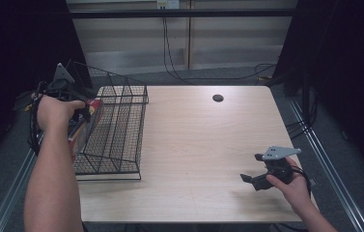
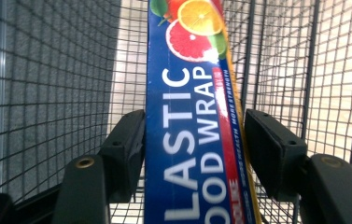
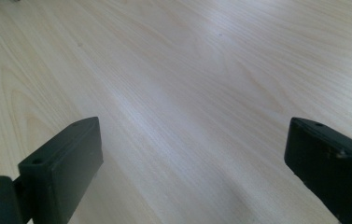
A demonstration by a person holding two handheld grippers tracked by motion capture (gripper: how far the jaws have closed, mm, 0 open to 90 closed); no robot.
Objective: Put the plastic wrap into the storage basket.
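A light wooden desk (image 1: 194, 145) carries a black wire basket (image 1: 117, 130) at its left edge, reaching from near the far left corner toward the near left corner. The basket's wire partitions split it into long compartments.

The left gripper (image 1: 80, 113) is over the basket's left side, held from above by the person's left hand (image 1: 54, 111). Its fingers (image 2: 124, 144) are clamped on a blue box of plastic food wrap (image 2: 197, 130), one on each long face. In the left gripper view the box runs away from the camera with citrus fruit printed at its far end, and basket mesh stands to both sides of it. From the high view the box sits against the basket's left wall; whether it touches the basket floor I cannot tell.

The right gripper (image 1: 249, 180) is near the desk's near right corner, held by the right hand (image 1: 293, 186) and well apart from the basket. Its fingers (image 3: 66, 163) are spread wide with nothing between them, just bare wood grain below.

A small dark round hole (image 1: 217, 98) sits near the desk's far edge.
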